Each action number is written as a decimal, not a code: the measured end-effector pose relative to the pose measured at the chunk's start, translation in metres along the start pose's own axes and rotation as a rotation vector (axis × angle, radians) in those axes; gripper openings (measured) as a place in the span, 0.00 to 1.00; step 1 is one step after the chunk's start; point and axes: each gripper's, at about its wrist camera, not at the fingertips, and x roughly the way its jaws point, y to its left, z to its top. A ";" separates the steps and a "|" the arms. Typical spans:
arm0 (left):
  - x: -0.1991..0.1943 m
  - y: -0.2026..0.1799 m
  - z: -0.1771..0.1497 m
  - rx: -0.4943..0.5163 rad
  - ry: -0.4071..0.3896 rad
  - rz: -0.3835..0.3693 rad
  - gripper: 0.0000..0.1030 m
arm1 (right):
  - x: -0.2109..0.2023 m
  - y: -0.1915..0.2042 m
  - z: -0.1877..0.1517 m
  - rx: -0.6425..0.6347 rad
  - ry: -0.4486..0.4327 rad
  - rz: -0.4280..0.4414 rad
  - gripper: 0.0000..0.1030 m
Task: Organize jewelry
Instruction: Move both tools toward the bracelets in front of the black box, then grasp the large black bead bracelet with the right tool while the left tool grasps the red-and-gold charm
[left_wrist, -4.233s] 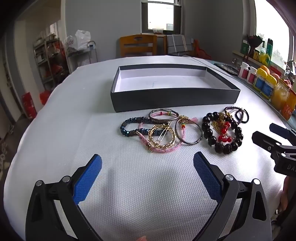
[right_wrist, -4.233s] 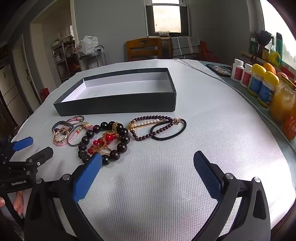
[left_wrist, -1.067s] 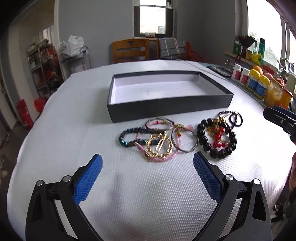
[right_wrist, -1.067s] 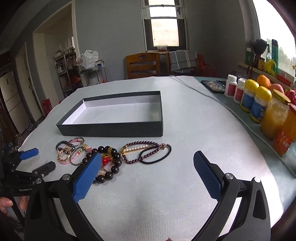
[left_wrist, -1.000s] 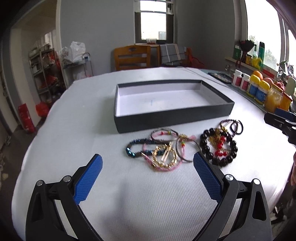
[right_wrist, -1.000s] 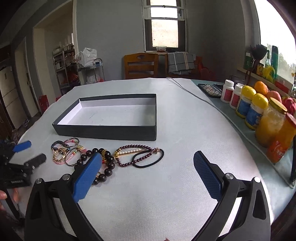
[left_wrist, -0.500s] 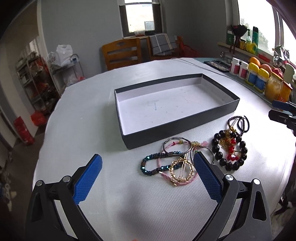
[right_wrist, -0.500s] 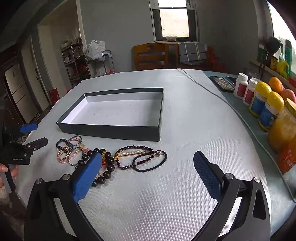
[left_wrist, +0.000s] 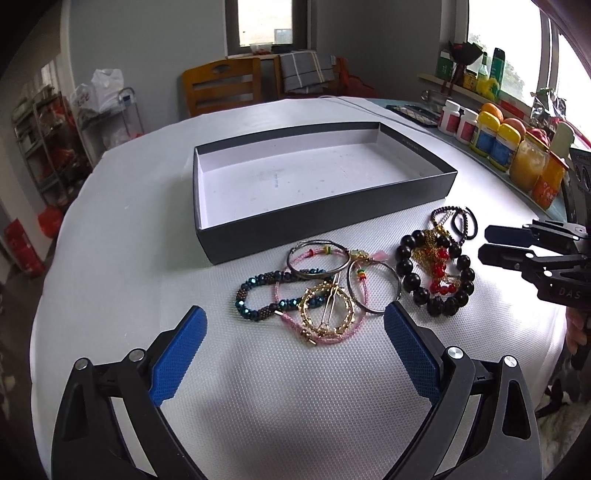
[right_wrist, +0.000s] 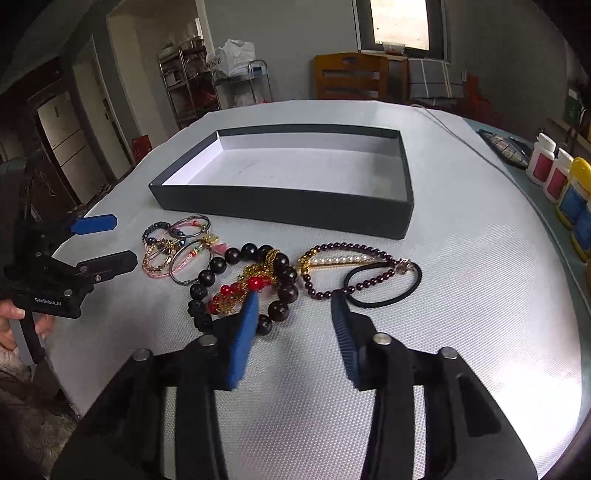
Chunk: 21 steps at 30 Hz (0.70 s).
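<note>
As our right gripper (right_wrist: 291, 332) points down at the desk (right_wrist: 461, 295), its blue jaws are closing, and nothing is between them yet; we see only bare white cloth in the gap. Just past the tips lie two things. Ahead of the left jaw sits the ring of big dark round beads (right_wrist: 240, 284) with red beads and a gold chain piled in its middle. Ahead of the right jaw lies the thin black hair band (right_wrist: 384, 288), looped through a string of small purple beads with a pearl bar (right_wrist: 343, 262). That string stretches sideways across our view, not toward us.

Our left gripper (left_wrist: 293, 349) has its jaws wide apart and holds nothing. In front of it is the tangle of thin bangles, a pink cord, a gold hoop and a blue bead bracelet (left_wrist: 317, 291).

Behind all the jewelry, farther from us, sits the flat dark grey box with a white inside (right_wrist: 288, 206), with nothing in it. We think the right hand is the nearer one for the dark bead ring and the purple string, and the left for the bangles.
</note>
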 end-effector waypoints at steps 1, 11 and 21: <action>0.000 0.000 0.000 0.005 -0.001 0.003 0.96 | 0.002 0.002 0.000 -0.005 0.006 -0.004 0.27; -0.002 0.005 -0.003 -0.008 -0.010 -0.010 0.96 | 0.020 0.010 0.007 -0.001 0.071 -0.042 0.17; -0.005 0.006 -0.003 -0.010 -0.021 -0.025 0.96 | 0.034 0.010 0.008 0.008 0.107 -0.046 0.19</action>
